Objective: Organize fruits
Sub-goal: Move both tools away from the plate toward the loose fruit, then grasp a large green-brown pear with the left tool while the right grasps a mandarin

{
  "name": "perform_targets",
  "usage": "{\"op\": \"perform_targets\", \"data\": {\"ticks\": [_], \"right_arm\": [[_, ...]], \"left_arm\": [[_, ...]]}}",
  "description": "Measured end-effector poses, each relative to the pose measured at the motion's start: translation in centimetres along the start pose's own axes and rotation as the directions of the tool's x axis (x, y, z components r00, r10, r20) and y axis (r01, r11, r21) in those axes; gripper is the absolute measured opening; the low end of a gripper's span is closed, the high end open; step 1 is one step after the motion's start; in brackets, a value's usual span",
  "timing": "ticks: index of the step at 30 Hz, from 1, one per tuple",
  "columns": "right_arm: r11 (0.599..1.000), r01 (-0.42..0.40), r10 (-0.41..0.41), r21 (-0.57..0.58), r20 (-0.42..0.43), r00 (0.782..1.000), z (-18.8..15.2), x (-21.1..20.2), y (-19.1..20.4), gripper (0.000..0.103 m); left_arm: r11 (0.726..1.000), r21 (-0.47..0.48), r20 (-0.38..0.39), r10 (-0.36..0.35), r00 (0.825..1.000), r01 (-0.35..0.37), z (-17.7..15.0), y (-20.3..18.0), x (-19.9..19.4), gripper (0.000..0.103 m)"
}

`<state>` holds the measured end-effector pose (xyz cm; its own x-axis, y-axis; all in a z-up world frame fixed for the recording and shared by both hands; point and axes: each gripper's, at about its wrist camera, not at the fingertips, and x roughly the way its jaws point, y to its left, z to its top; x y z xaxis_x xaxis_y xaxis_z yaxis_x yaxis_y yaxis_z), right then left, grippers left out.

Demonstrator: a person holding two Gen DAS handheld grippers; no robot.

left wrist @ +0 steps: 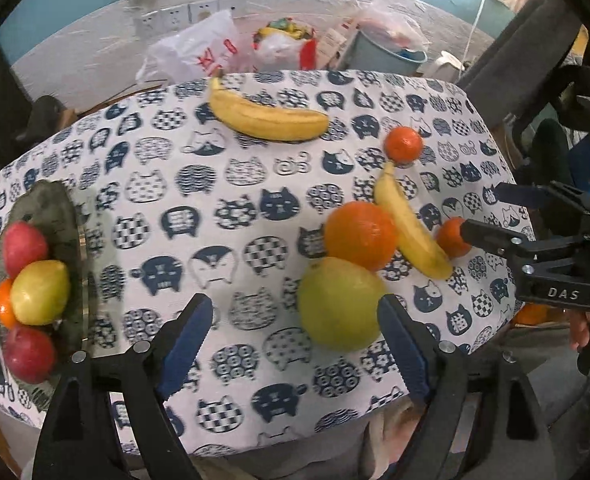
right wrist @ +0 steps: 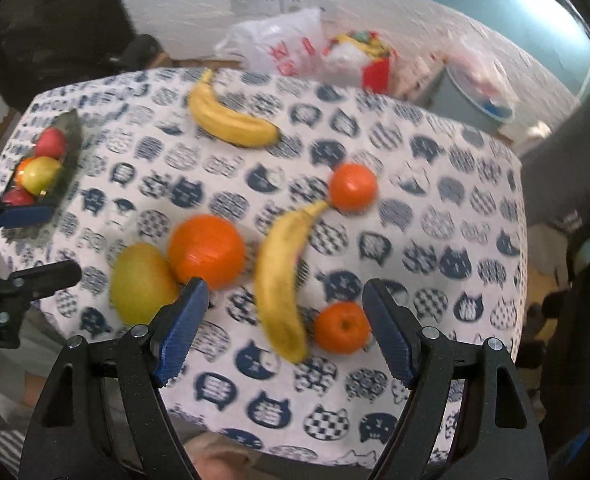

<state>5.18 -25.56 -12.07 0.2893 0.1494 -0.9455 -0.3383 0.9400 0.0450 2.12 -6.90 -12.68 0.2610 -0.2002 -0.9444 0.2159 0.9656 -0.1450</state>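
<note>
Left wrist view shows our left gripper (left wrist: 295, 344) with its blue-padded jaws spread wide and empty above the cat-print tablecloth (left wrist: 215, 208); a green pear (left wrist: 341, 304) lies just beside its right finger, touching a large orange (left wrist: 361, 235). At the table's left edge a dark plate (left wrist: 53, 208) holds two red apples, a yellow-green pear and a small orange. Our right gripper (right wrist: 285, 326) also stands wide open, holding nothing, with a banana (right wrist: 279, 280) and a tangerine (right wrist: 343, 327) on the cloth between its fingers. Another banana (right wrist: 231, 118) lies well apart, near the far edge.
</note>
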Motion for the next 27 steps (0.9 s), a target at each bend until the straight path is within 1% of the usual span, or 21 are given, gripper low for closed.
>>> {"op": "perform_targets", "data": {"ticks": [6, 8, 10, 16, 21, 25, 27], "right_arm": [[0.998, 0.016, -0.013, 0.064, -0.049, 0.999, -1.2, 1.7, -2.8, 0.080], [0.996, 0.016, -0.011, 0.086, -0.064, 0.998, -1.7, 2.1, -3.7, 0.080], [0.994, 0.012, -0.004, 0.105, -0.075, 0.997, -1.9, 2.5, -4.3, 0.080], [0.991, -0.001, 0.015, 0.135, -0.108, 0.994, -2.4, 4.1, -5.2, 0.080], [0.987, -0.005, 0.027, 0.160, -0.134, 0.991, -2.9, 5.5, -5.8, 0.079], [0.986, -0.011, 0.036, 0.168, -0.147, 0.989, -3.3, 6.4, -5.9, 0.075], [0.983, -0.022, 0.050, 0.182, -0.150, 0.987, -3.4, 6.8, -6.1, 0.070]], "left_arm": [[1.000, 0.018, -0.042, 0.001, 0.999, 0.000, 0.3, -1.8, 2.2, 0.088], [1.000, 0.014, -0.082, -0.019, 0.996, 0.020, 0.2, -2.1, 3.4, 0.088], [0.999, 0.014, -0.104, -0.033, 0.994, 0.034, 0.3, -2.5, 4.2, 0.088], [0.999, 0.035, -0.128, -0.007, 0.992, 0.012, 0.5, -3.1, 6.1, 0.088], [0.999, 0.039, -0.167, -0.001, 0.986, 0.007, 0.3, -3.5, 8.0, 0.088], [0.998, 0.064, -0.173, 0.007, 0.985, 0.004, 0.2, -4.1, 8.8, 0.088], [0.997, 0.071, -0.168, 0.001, 0.986, 0.011, 0.2, -4.2, 9.0, 0.087]]}}
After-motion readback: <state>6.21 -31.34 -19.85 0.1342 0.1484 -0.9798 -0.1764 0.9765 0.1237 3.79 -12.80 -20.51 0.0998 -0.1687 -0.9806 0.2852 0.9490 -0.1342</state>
